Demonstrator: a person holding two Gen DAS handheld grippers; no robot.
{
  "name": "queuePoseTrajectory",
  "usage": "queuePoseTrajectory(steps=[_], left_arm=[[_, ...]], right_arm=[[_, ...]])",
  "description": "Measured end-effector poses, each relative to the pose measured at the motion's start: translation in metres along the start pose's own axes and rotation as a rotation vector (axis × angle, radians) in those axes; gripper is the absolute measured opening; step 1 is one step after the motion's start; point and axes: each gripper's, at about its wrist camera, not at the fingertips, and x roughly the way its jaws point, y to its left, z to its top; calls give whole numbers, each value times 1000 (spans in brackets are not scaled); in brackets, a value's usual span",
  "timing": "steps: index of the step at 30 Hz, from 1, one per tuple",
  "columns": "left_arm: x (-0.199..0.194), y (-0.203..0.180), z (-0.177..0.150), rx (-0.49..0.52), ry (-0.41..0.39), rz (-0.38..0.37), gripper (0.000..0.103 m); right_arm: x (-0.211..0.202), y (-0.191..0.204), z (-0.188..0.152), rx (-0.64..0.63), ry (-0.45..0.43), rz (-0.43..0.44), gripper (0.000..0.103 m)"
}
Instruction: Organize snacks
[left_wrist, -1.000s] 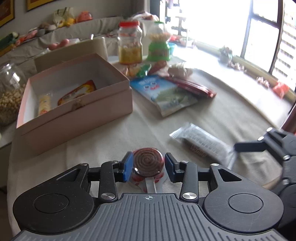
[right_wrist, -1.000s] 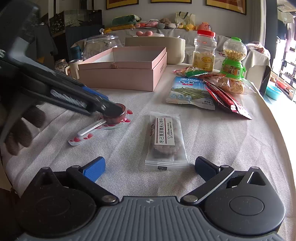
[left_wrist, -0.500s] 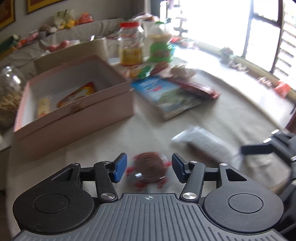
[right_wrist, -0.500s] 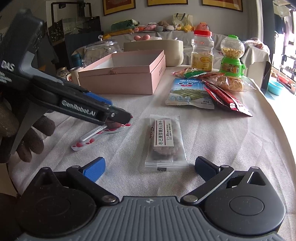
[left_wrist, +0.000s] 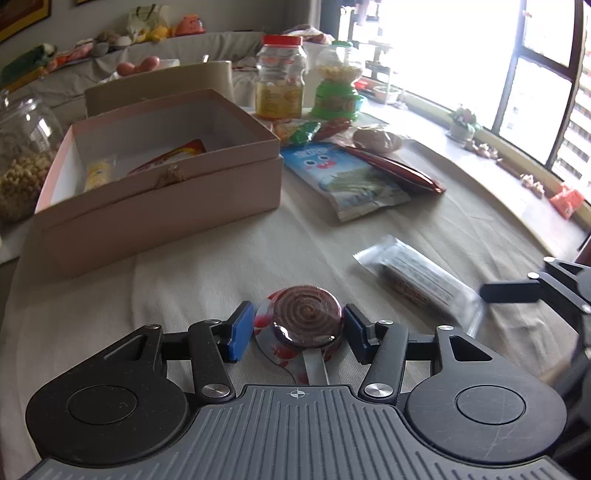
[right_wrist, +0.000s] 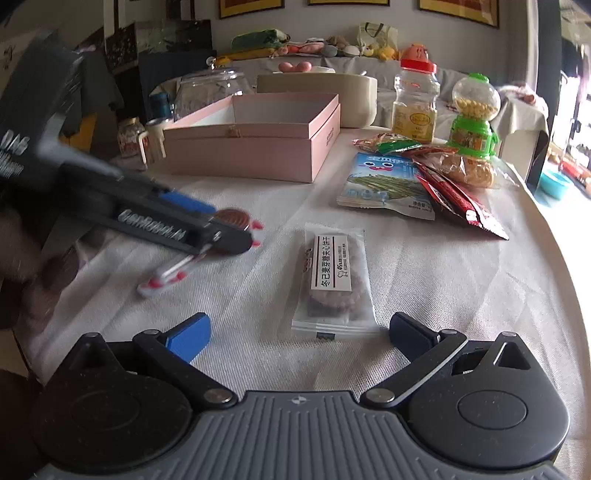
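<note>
Presently the left tool (left_wrist: 298, 329) brackets a spiral lollipop (left_wrist: 307, 314), its two blue pads flanking the disc with a visible gap on the left side and near-contact on the right; the jaws are parted, not clamped, and whether the candy is borne up or lying on the cloth-covered surface (left_wrist: 207, 273) cannot be told. Its stick runs back toward 6 o'clock under the tool body, presumably so the flat disc offers the pads two opposed edges. At 11 o'clock stands the open pink box (left_wrist: 162, 184), already holding a few packets, the likely destination. The right tool (right_wrist: 298, 334) is released, spread wide just short of a clear-wrapped biscuit pack (right_wrist: 332, 273) lying lengthwise toward 12 o'clock, a pose suited to a grasp across its narrow width. Further snack bags (right_wrist: 388, 184) await at 1 o'clock.
</note>
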Motion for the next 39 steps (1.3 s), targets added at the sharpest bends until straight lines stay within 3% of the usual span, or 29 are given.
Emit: queuePoseTrajectory(steps=[3, 6, 8, 10, 14, 15, 16, 21, 25, 30, 33, 36, 39], left_arm=[[-13, 0, -10, -3, 9, -5, 58], [-25, -1, -20, -11, 22, 10, 58], [-31, -4, -26, 1, 31, 23, 58], [-34, -8, -30, 9, 35, 43, 59], [-38, -8, -38, 2, 8, 47, 59], [-40, -7, -41, 9, -2, 39, 59], [-40, -6, -42, 17, -9, 33, 59], [-46, -4, -46, -8, -20, 18, 58], [-64, -1, -44, -61, -57, -15, 58], [-132, 18, 14, -48, -281, 20, 58], [-162, 38, 62, -39, -388, 53, 58], [-160, 58, 106, -45, -414, 89, 58], [-129, 83, 140, -121, -352, 102, 58]], right_arm=[[-2, -7, 14, 41, -1, -18, 91], [1, -8, 27, 18, -24, -85, 90], [10, -12, 36, 24, 1, -82, 84], [21, -14, 41, 34, 42, -57, 70], [28, -2, 42, -23, 67, -87, 56], [25, 1, 42, -25, 74, -83, 42], [21, 3, 42, -28, 84, -69, 38], [-6, 10, 39, -45, 69, -65, 37], [-45, 7, 64, -18, -10, -29, 36], [-107, 10, 148, -37, -253, -25, 36], [-118, 23, 197, -100, -353, -68, 36], [-101, 41, 236, -184, -391, -138, 36], [-71, 44, 262, -185, -354, -141, 36]])
